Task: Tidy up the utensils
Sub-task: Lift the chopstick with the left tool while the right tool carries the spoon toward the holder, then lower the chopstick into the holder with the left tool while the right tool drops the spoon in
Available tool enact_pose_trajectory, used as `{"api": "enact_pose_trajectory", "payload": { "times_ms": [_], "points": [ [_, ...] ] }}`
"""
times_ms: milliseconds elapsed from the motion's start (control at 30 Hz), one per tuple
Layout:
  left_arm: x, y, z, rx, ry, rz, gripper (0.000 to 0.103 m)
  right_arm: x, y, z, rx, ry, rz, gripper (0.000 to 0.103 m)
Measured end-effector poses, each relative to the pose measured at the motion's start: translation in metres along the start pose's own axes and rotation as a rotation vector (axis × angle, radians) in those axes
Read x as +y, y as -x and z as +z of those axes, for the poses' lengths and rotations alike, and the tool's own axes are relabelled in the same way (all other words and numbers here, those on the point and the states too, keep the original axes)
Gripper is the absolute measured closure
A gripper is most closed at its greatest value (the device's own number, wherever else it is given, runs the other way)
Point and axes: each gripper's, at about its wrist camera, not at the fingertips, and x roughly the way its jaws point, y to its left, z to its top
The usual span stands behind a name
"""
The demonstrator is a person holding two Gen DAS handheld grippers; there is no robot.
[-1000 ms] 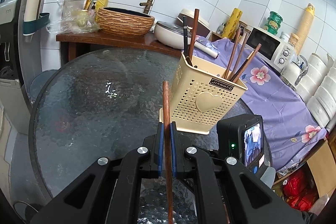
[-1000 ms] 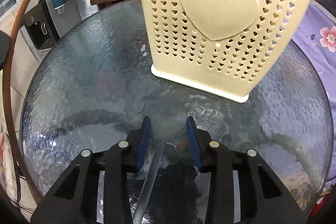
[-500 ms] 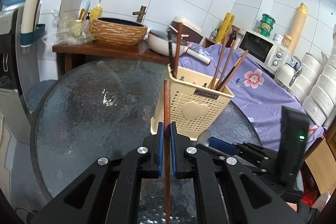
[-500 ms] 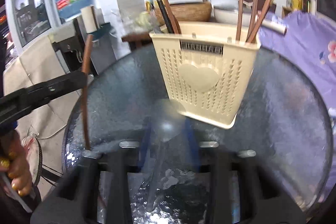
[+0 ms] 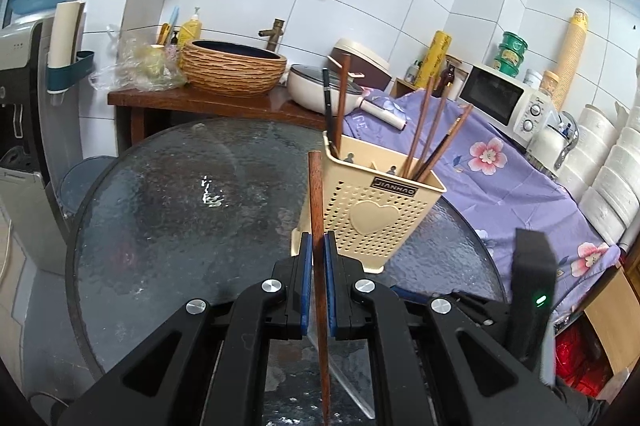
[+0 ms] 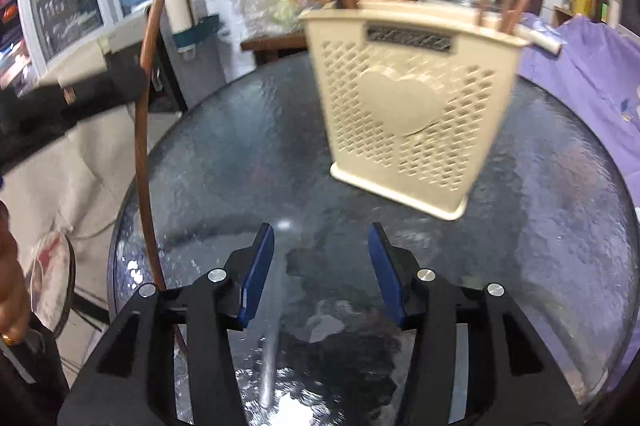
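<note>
Brown chopstick [image 5: 318, 226], upright, being pinched between the pressed-together fingers of the left gripper [image 5: 319, 254], cream utensil basket [image 5: 372, 210] standing at its 2 o'clock on the glass table [image 5: 180, 210]; right gripper [image 6: 322, 266] hanging spread, holding nothing.

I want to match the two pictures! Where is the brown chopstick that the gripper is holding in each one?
Left wrist view: the brown chopstick stands upright at the centre, clamped in the left gripper.
Right wrist view: the same chopstick curves down the left edge, beside the open right gripper.
Shared landmark: the cream utensil basket with the heart.
</note>
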Motion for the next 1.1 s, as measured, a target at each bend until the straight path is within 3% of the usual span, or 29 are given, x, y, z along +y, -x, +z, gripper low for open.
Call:
{"api": "enact_pose_trajectory", "payload": {
  "times_ms": [400, 600, 700, 1100],
  "points": [
    [0.028, 0.012, -0.007, -0.013, 0.07, 0.009, 0.097, 0.034, -0.071, 0.003, 0.153, 0.121, 0.011, 0.054],
    [0.034, 0.011, -0.008, -0.011, 0.079, 0.008, 0.097, 0.043, -0.079, 0.006, 0.158, 0.105, -0.02, 0.057],
    [0.035, 0.009, -0.008, -0.007, 0.083, 0.009, 0.097, 0.047, -0.081, 0.006, 0.147, 0.114, -0.062, 0.065],
    [0.029, 0.006, -0.009, -0.002, 0.073, 0.002, 0.097, 0.037, -0.067, 0.008, 0.11, 0.078, -0.022, 0.067]
  ]
}}
